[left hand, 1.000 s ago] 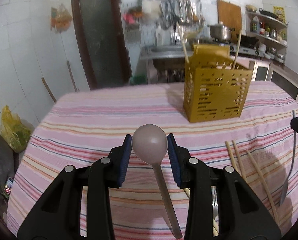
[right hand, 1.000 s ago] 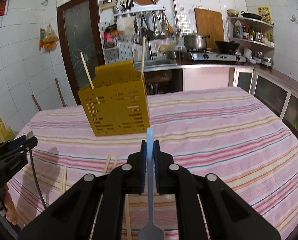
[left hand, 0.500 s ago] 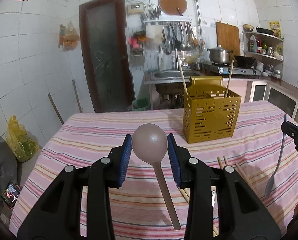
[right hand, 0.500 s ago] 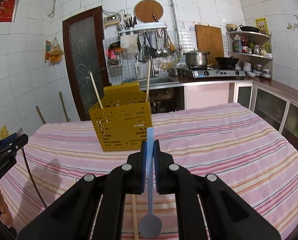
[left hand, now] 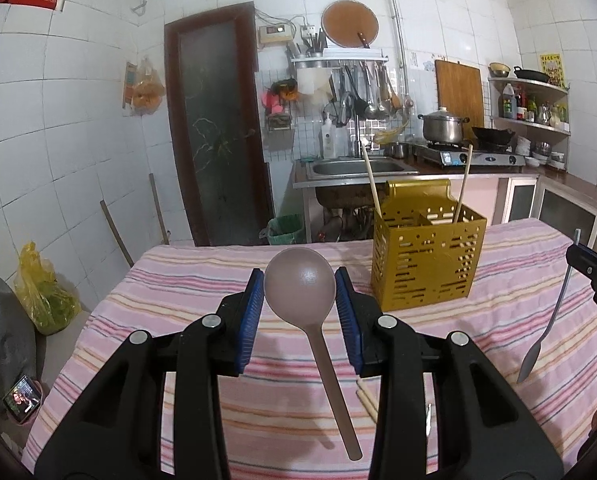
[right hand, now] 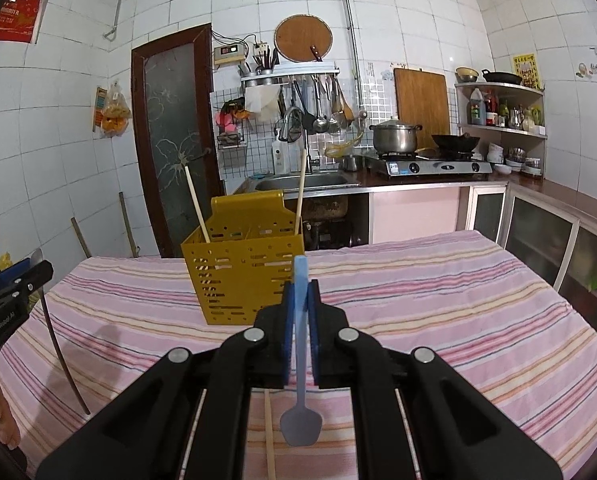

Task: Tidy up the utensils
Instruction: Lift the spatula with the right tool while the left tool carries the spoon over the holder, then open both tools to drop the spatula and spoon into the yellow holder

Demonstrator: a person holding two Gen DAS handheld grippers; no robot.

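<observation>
One mauve plastic ladle-shaped spoon (left hand: 299, 289) is sitting in the left claw (left hand: 299, 312), the blue pads clamping its round bowl from both sides while its handle is hanging down toward the near edge of the pink striped cloth-covered desk (left hand: 186, 288). That claw is pointing slightly downward above the near-left part of the desk. Farther back and to the right, one perforated yellow metal utensil holder (left hand: 426, 256) is standing upright on the desk, with two pale wooden chopsticks (left hand: 372, 184) leaning out of it, one at each end. More loose chopsticks (right hand: 269, 436) are lying on the cloth near the claws; their count is unclear. On the right, the right claw (right hand: 300, 312) is pinching together on one slim light-blue spoon (right hand: 300, 426) by its handle, bowl dangling down, pointing slightly downward toward the holder.
</observation>
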